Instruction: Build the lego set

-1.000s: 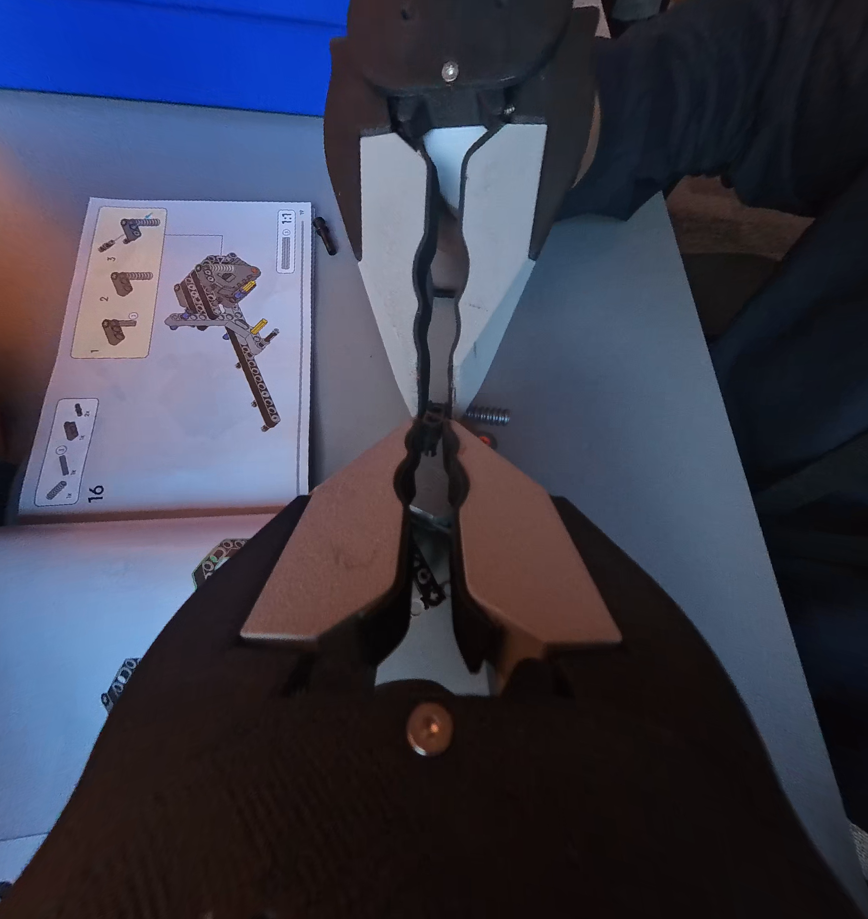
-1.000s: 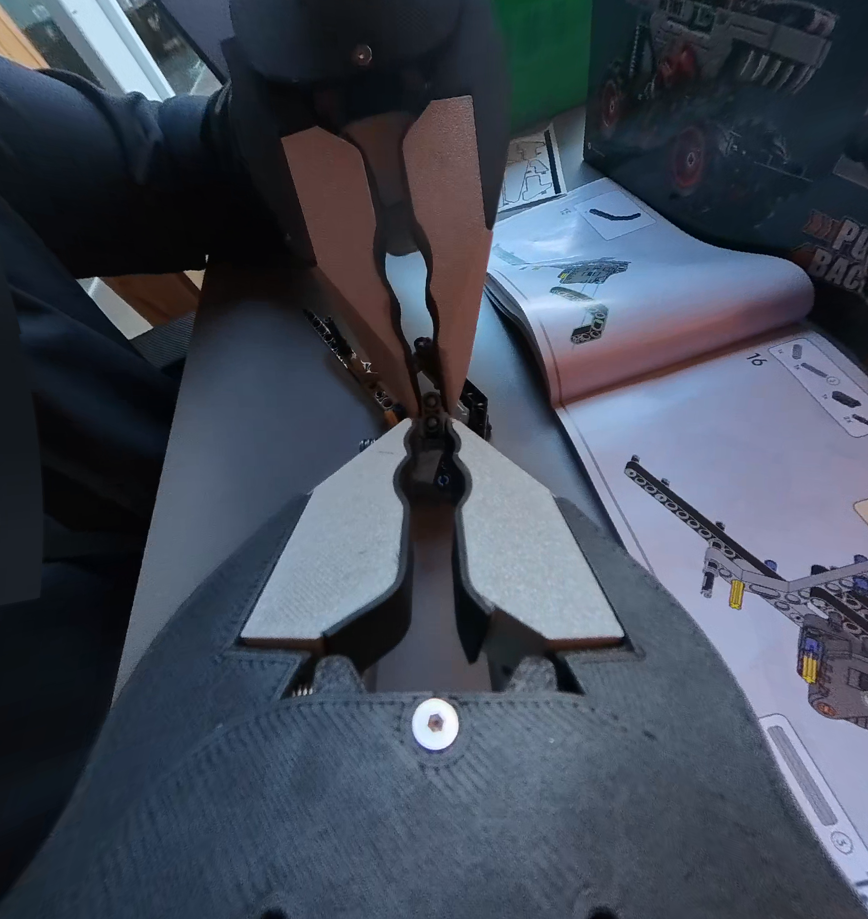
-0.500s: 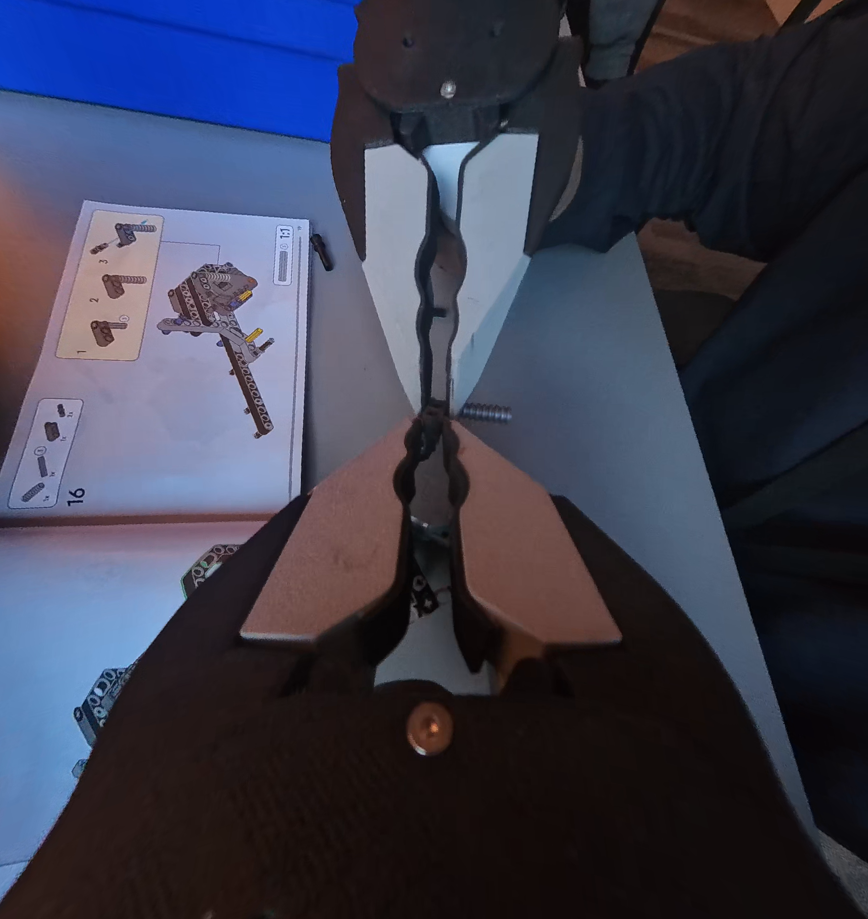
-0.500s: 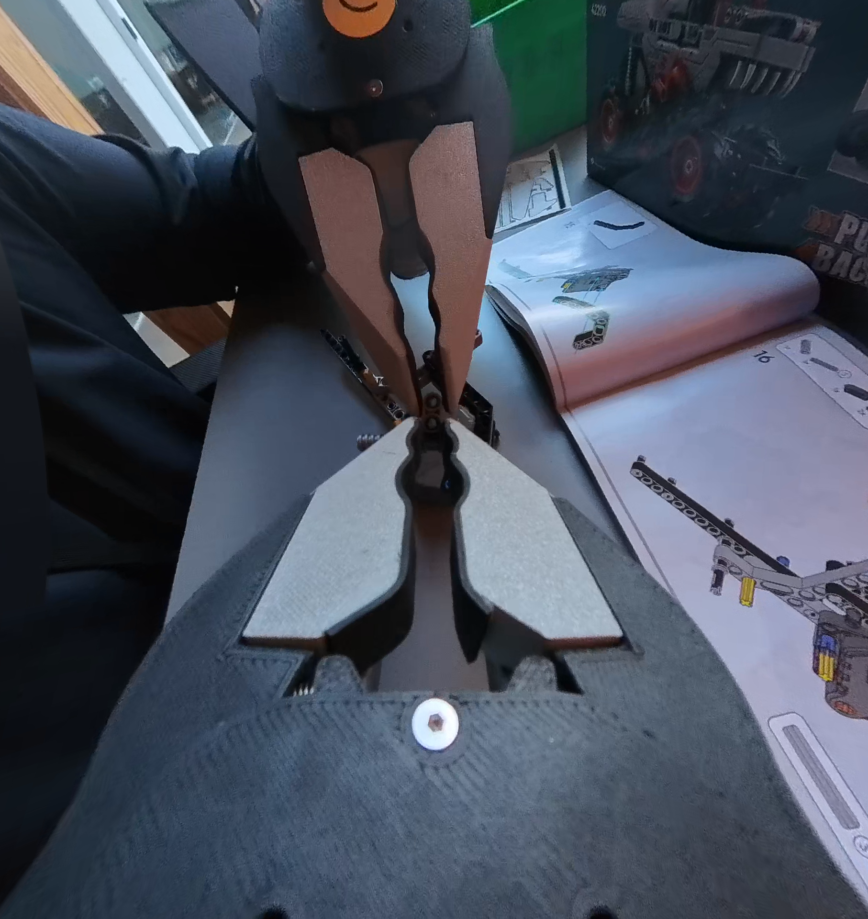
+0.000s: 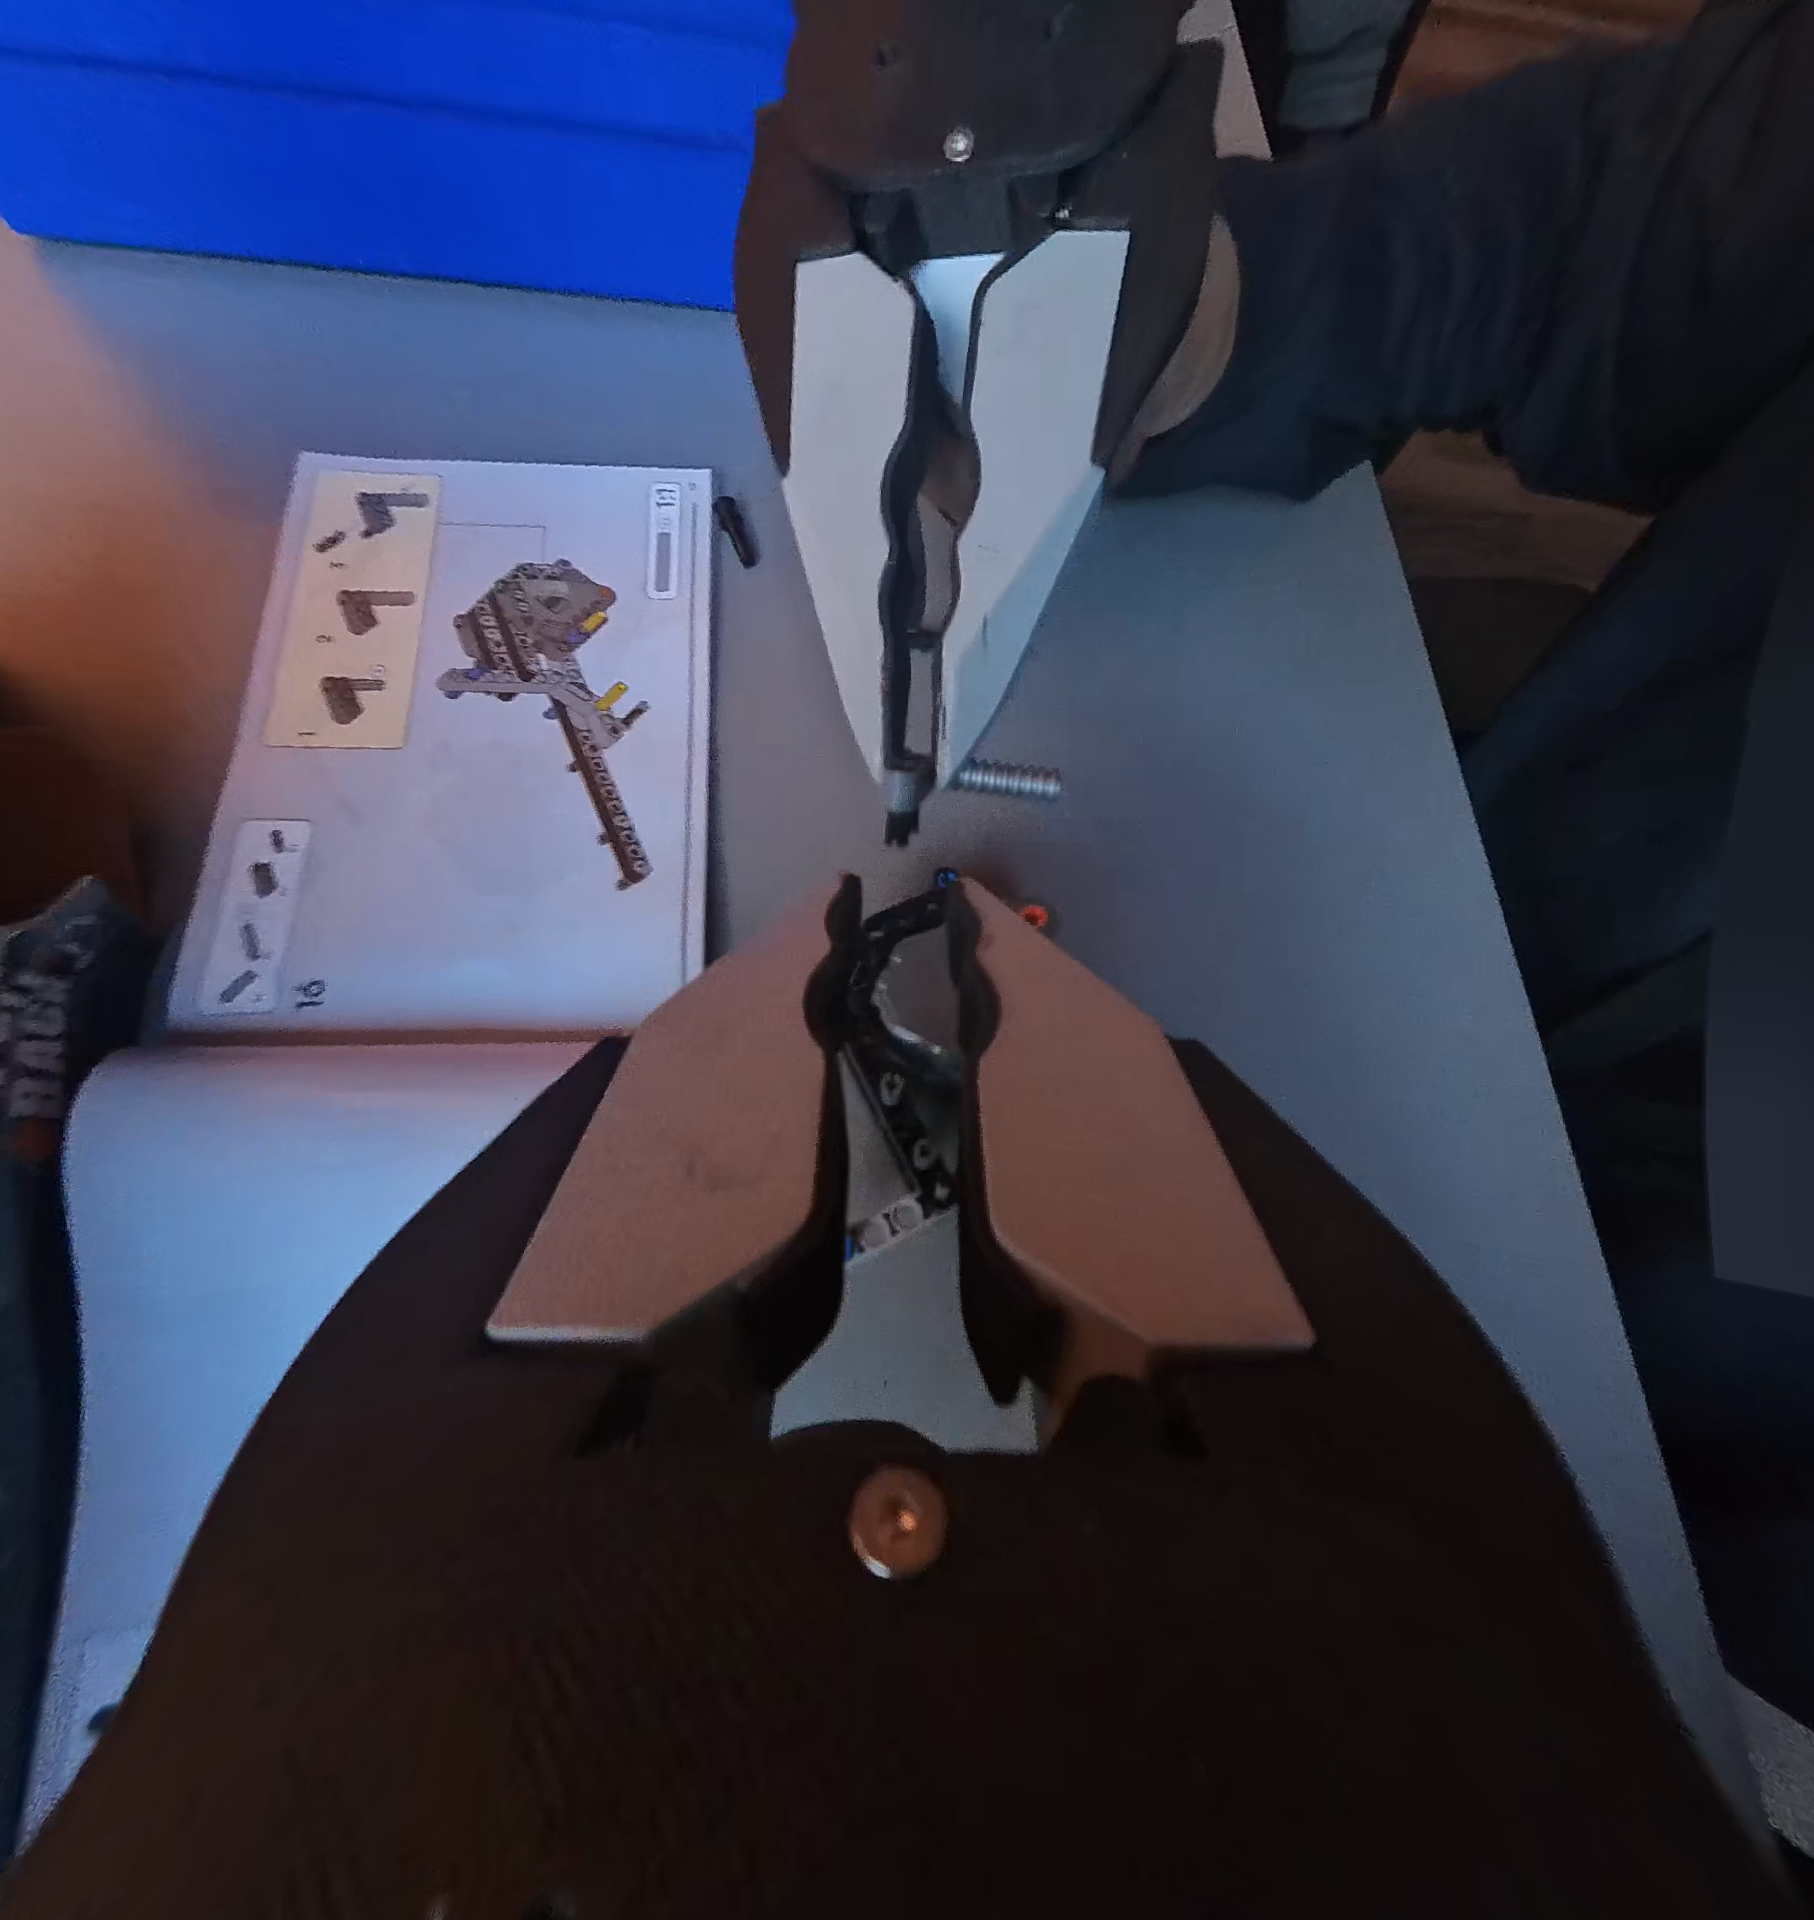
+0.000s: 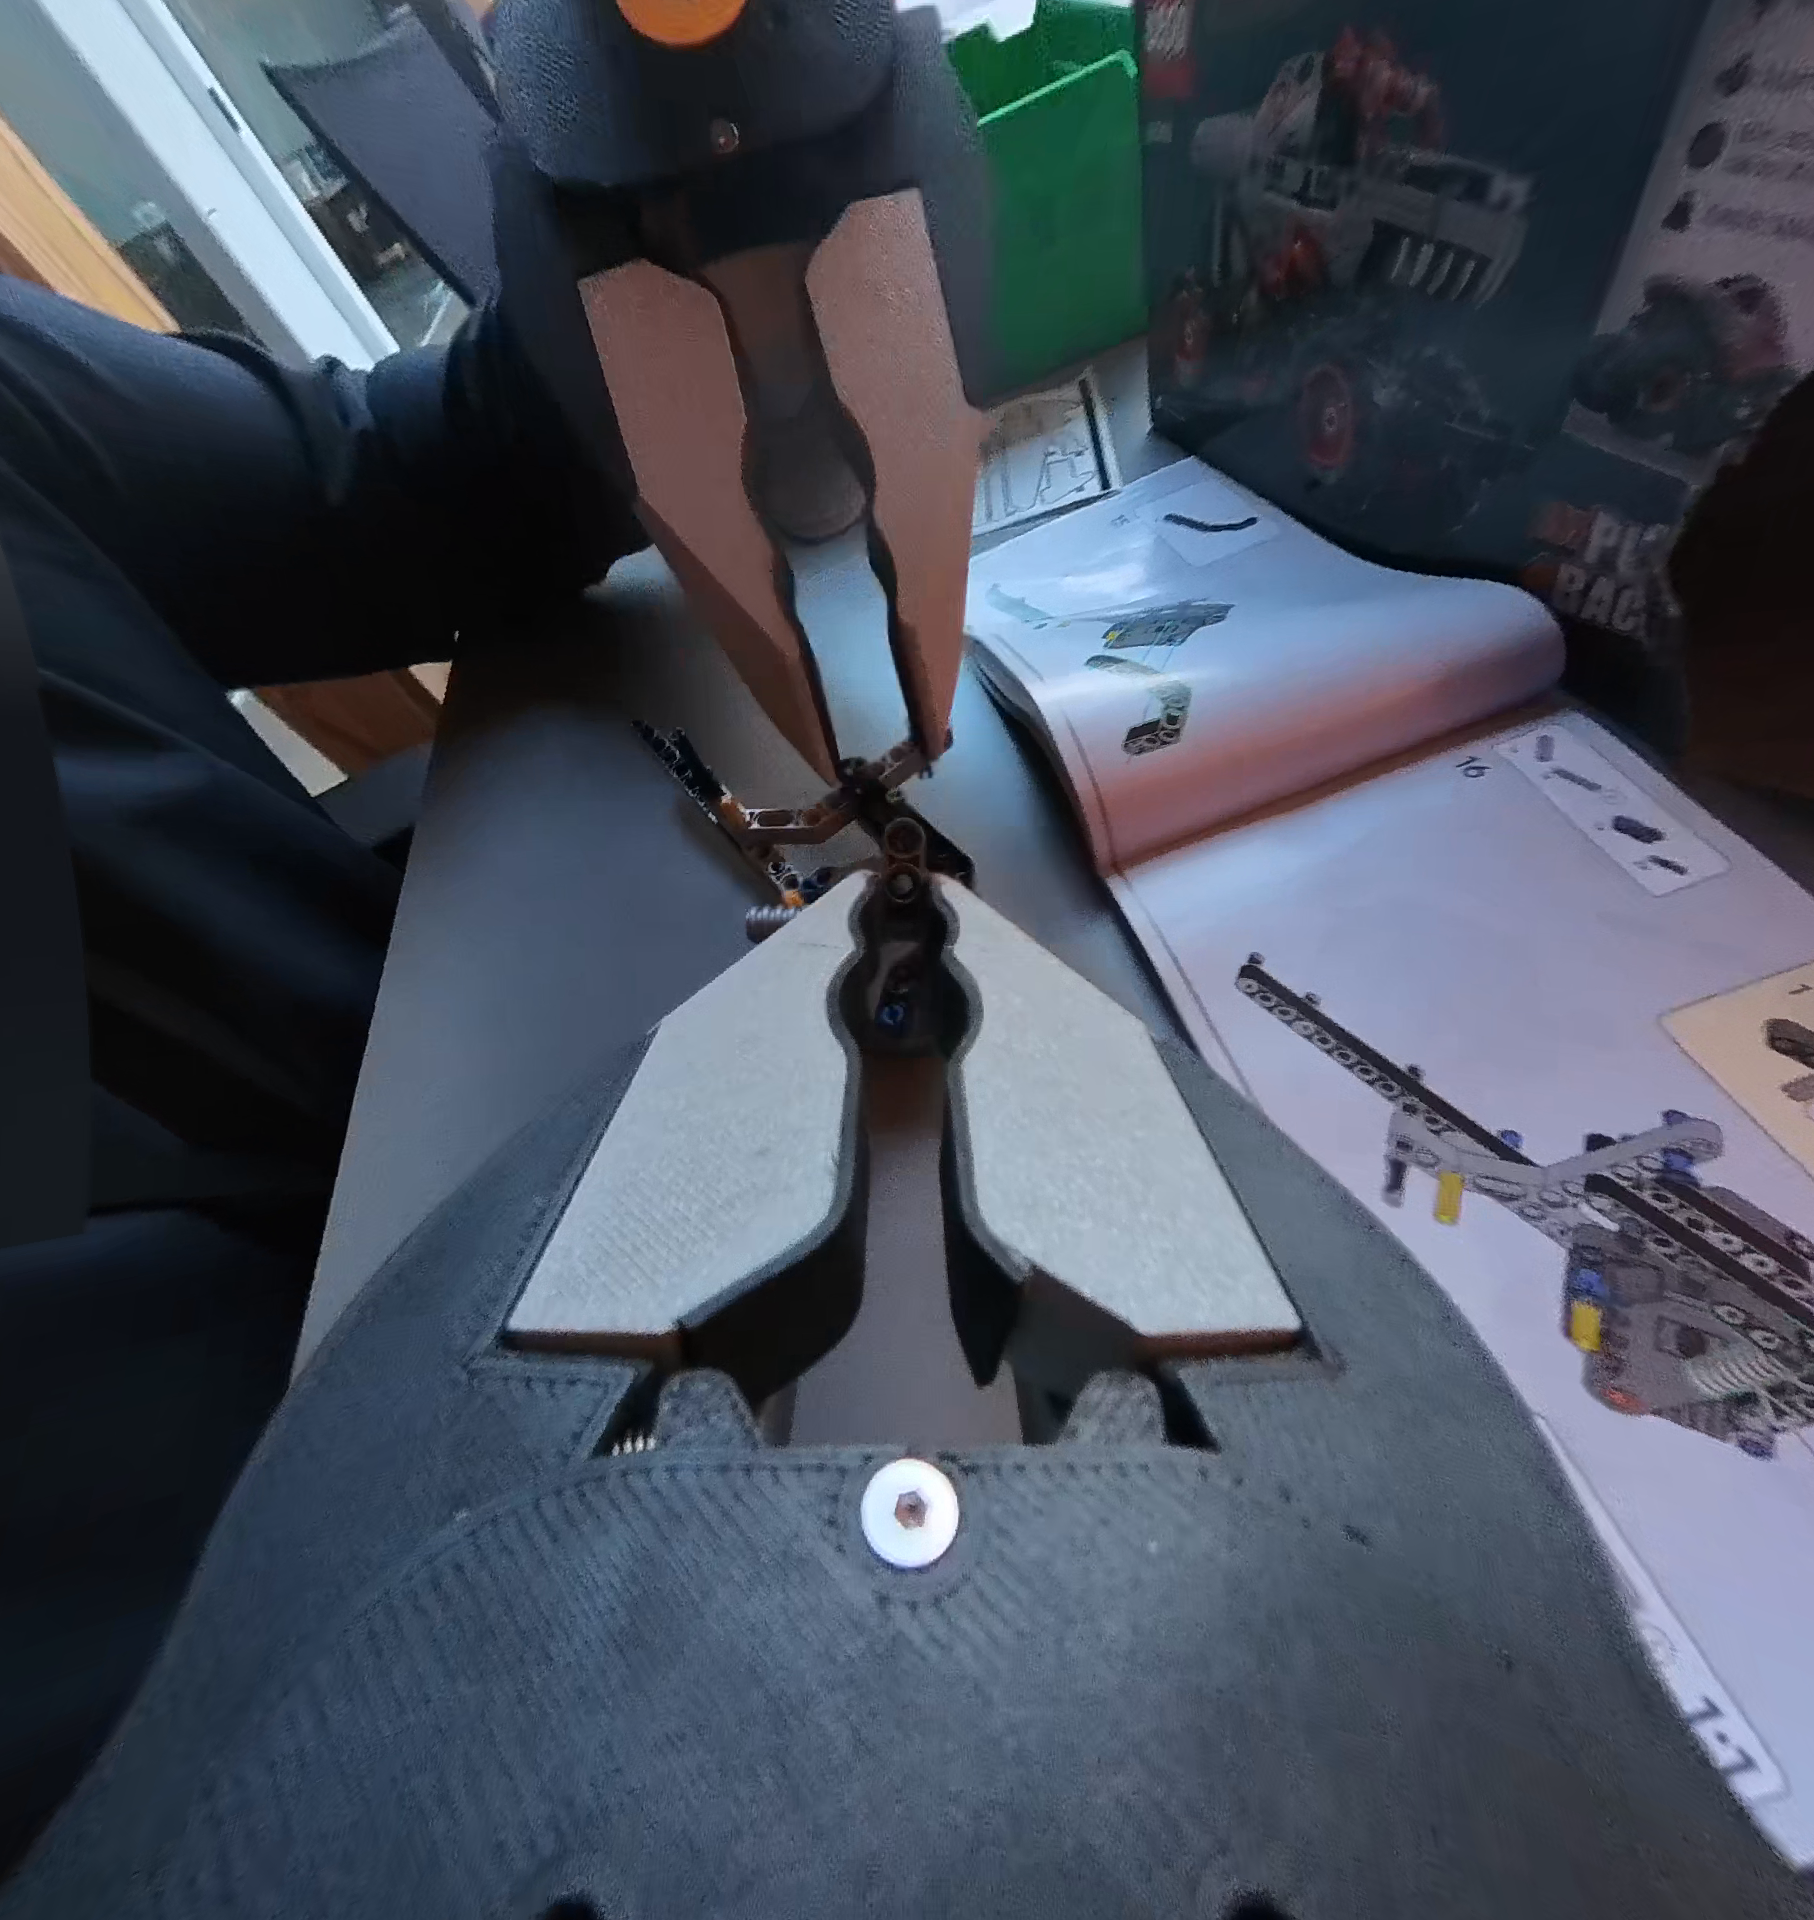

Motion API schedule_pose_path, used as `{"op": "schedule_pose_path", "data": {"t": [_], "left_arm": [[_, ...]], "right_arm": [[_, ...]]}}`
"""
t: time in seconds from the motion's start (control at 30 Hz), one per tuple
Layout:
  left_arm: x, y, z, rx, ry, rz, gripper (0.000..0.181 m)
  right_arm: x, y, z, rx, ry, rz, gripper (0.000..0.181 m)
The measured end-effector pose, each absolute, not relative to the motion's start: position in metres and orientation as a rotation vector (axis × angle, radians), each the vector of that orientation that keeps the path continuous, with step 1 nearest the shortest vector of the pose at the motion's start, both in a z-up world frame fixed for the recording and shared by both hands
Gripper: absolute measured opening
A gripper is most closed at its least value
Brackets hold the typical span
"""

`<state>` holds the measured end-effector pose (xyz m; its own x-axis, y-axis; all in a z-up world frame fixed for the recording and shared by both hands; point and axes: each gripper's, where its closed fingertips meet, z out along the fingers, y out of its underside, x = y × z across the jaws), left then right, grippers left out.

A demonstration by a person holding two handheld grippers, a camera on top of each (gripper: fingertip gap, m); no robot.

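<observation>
Currently: left gripper (image 5: 898, 894) parted around frame (image 6: 809, 816); right gripper (image 6: 903, 883) clamped on connector piece (image 6: 901, 847), awaiting alignment and insertion.

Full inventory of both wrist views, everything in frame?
lego assembly: 1, black and grey, between the left gripper's fingers
small piece: 1, dark, in the right gripper's tips
spring: 1, grey, on table
pin: 1, black, by booklet edge
instruction booklet: 1, white, open on table
lego box: 1, dark, behind booklet
bin: 1, green, beside box
table: 1, grey
sleeve: dark
left gripper: jaws parted
right gripper: shut
</observation>
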<state>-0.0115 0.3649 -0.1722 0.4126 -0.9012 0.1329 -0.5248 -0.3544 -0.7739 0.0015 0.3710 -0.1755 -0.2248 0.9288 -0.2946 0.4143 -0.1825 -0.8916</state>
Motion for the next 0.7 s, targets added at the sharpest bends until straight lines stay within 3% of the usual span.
{"op": "schedule_pose_path", "data": {"t": [0.23,0.5,0.7], "left_arm": [[-0.038,0.368,-0.181,-2.15,1.193,-0.758,0.034],[-0.028,0.359,-0.196,-2.169,1.228,-0.872,0.034],[-0.008,0.349,-0.191,-2.152,1.254,-0.974,0.025]], "right_arm": [[0.01,0.398,-0.17,-1.595,-1.505,1.406,0.005],[0.061,0.451,-0.082,-1.324,-1.133,1.224,0.004],[0.09,0.479,-0.067,-1.328,-0.968,1.166,0.004]]}}
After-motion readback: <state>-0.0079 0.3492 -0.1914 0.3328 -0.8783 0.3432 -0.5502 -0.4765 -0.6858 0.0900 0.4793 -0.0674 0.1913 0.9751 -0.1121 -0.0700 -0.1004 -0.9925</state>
